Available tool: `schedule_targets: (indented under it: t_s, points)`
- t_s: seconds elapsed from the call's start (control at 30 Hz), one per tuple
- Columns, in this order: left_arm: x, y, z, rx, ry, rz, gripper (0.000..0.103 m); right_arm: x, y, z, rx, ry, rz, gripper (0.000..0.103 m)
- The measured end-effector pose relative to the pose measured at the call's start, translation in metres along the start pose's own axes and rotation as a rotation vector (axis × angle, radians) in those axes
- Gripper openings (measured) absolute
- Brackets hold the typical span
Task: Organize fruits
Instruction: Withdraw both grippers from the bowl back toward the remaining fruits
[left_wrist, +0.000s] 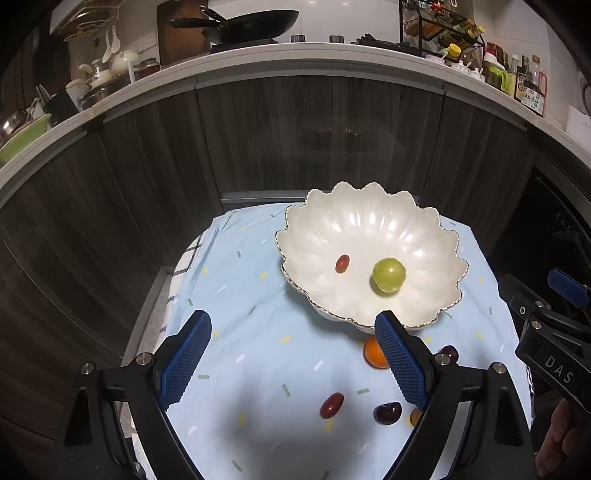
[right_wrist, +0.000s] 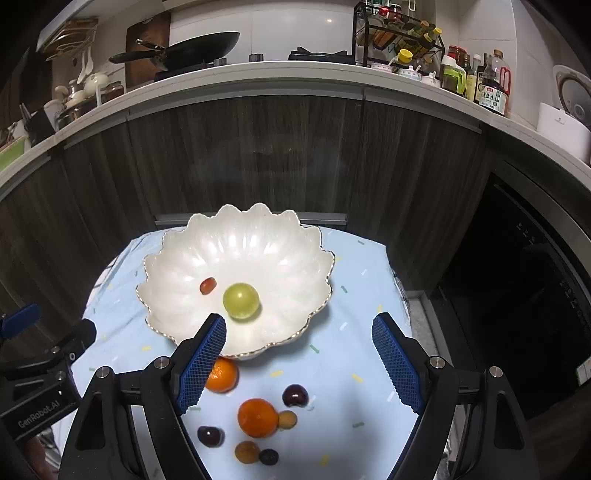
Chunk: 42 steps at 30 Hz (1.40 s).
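- Left gripper (left_wrist: 293, 325): jaws spread wide with nothing between them, hovering over the blue cloth (left_wrist: 251, 295) beside the bowl
- Right gripper (right_wrist: 299, 326): jaws likewise spread and empty, over the bowl's near rim
- Scalloped white bowl (right_wrist: 177, 251) holds a green grape (right_wrist: 241, 301) and a small red oval fruit (right_wrist: 207, 285), apart from each other
- On the cloth in front of the bowl lie two oranges (right_wrist: 257, 417), dark cherries (right_wrist: 295, 396) and small brownish fruits (right_wrist: 246, 451)

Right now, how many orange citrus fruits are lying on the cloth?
2. One orange fruit sits just in front of the white bowl, partly behind the right gripper finger; the other orange fruit lies nearer the camera. More could be hidden behind the grippers.
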<state>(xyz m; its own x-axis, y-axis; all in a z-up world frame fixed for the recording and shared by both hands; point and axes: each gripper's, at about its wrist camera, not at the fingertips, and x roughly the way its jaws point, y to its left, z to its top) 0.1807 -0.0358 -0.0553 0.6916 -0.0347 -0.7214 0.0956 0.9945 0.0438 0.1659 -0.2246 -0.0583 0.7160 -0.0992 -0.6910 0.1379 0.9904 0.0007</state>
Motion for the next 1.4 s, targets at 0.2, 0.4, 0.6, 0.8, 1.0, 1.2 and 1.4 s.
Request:
schedule_targets:
  t_s: [0.2,0.4,0.6,0.8,1.0,1.2,1.4]
  points:
    - [0.000,0.001,-0.007,0.006,-0.004,0.006,0.091,0.001,-0.001,-0.006,-0.001,0.006,-0.001,0.082]
    - [0.008,0.000,-0.016,0.012,0.000,0.002,0.091,0.004,0.001,-0.015,-0.008,0.019,-0.005,0.082]
    - [0.015,0.000,-0.027,0.021,0.017,-0.007,0.090,0.009,0.002,-0.028,-0.003,0.037,-0.005,0.082]
    - [0.027,-0.003,-0.040,0.044,0.053,-0.009,0.087,0.016,0.001,-0.041,0.001,0.064,-0.005,0.082]
    - [0.035,-0.006,-0.055,0.059,0.080,-0.021,0.086,0.021,0.000,-0.056,-0.006,0.092,-0.010,0.082]
    - [0.044,-0.009,-0.070,0.082,0.110,-0.028,0.082,0.028,-0.001,-0.071,-0.007,0.127,-0.010,0.082]
    - [0.053,-0.012,-0.082,0.074,0.132,-0.043,0.077,0.032,-0.001,-0.083,-0.006,0.152,-0.008,0.081]
